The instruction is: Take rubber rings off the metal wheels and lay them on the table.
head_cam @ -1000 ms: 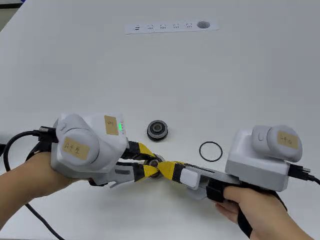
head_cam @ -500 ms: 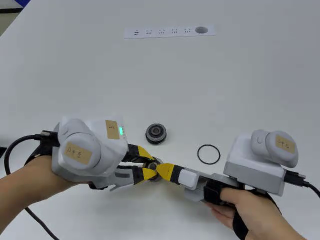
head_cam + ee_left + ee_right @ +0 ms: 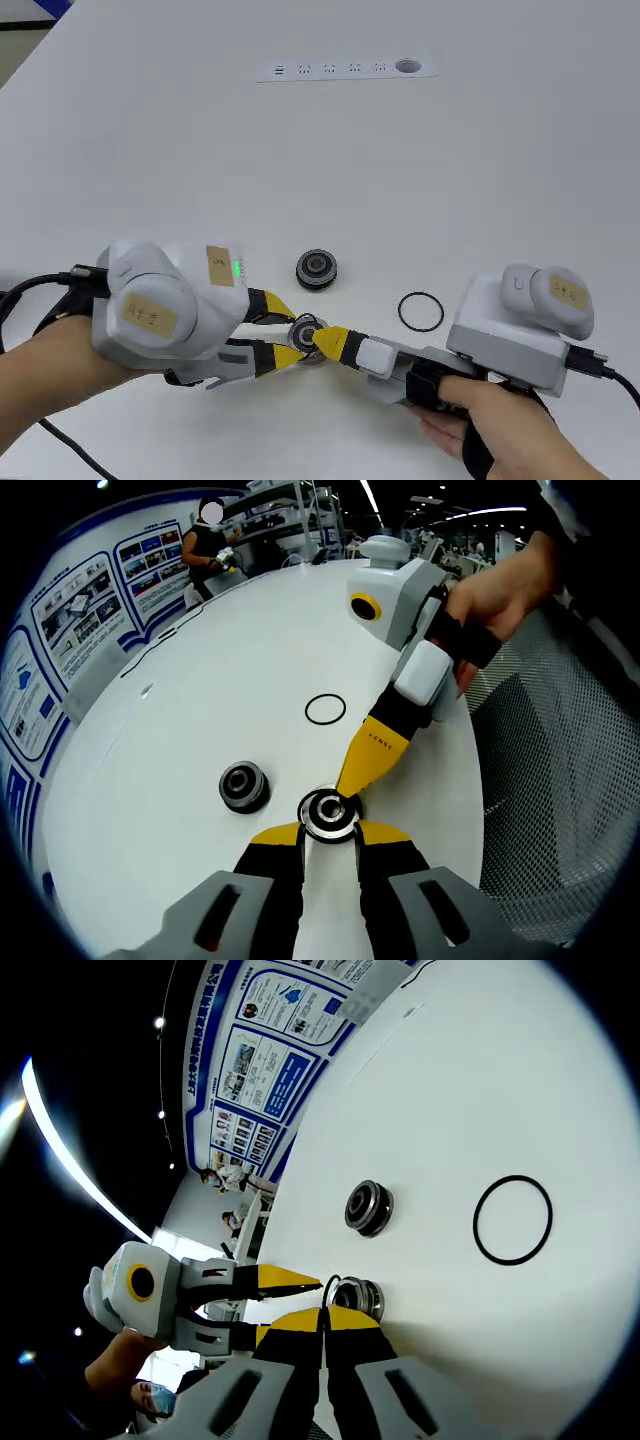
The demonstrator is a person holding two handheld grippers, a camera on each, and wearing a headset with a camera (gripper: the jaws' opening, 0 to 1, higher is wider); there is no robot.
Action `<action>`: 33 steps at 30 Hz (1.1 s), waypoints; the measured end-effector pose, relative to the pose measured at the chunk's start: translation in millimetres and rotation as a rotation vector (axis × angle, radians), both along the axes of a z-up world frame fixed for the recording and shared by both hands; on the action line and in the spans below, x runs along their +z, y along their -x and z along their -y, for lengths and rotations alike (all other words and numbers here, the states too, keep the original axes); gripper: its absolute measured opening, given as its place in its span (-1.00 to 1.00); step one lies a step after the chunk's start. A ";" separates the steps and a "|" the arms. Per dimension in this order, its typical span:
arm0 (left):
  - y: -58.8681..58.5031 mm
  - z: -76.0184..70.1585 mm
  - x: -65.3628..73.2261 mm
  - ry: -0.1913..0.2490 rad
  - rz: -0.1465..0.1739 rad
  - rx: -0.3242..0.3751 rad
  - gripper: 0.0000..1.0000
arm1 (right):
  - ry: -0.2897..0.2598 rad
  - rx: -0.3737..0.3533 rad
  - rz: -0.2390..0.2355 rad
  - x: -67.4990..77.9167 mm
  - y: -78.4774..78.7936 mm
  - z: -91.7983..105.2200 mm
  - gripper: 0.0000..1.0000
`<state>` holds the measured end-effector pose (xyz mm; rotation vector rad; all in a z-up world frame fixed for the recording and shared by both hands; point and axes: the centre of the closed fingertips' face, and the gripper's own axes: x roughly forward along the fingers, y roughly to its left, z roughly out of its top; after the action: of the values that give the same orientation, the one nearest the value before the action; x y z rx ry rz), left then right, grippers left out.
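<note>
My left gripper (image 3: 298,335) is shut on a metal wheel (image 3: 306,330), which sits between its yellow jaws in the left gripper view (image 3: 330,815). My right gripper (image 3: 322,340) comes in from the right and its shut jaws meet that wheel's rim. In the right gripper view its tips (image 3: 323,1318) pinch a thin black loop of the rubber ring (image 3: 331,1285), lifted beside the wheel (image 3: 358,1297). A second wheel (image 3: 316,268) with a dark rim lies flat just behind. A loose rubber ring (image 3: 421,310) lies flat on the table, to the right.
The white table (image 3: 450,180) stretches wide and bare behind the wheels. A white power strip (image 3: 345,68) lies at its far edge. A black cable (image 3: 30,290) trails from the left gripper at the near left.
The left gripper has rolled slightly and the held wheel shows more between its jaws. The right gripper's tips stay at the wheel. The second wheel and loose ring have not moved.
</note>
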<state>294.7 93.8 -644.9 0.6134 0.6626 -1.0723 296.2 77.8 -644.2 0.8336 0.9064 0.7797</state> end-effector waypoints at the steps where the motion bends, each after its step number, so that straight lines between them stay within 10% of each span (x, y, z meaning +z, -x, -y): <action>1: -0.4 -2.2 2.0 0.002 0.005 0.010 -0.59 | -0.002 0.002 0.001 0.4 0.1 -1.0 -0.97; 14: -4.6 -9.2 12.4 0.034 0.027 0.074 -0.58 | -0.073 -0.027 0.019 19.2 -10.3 -1.2 -0.97; 33: -8.4 7.8 7.8 0.063 0.003 0.049 -0.60 | 0.007 -0.294 -0.034 -8.4 -41.3 92.9 -0.97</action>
<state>303.1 86.0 -637.1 0.5418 0.6361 -1.0428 337.5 -15.1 -652.6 0.9508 0.7931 0.5081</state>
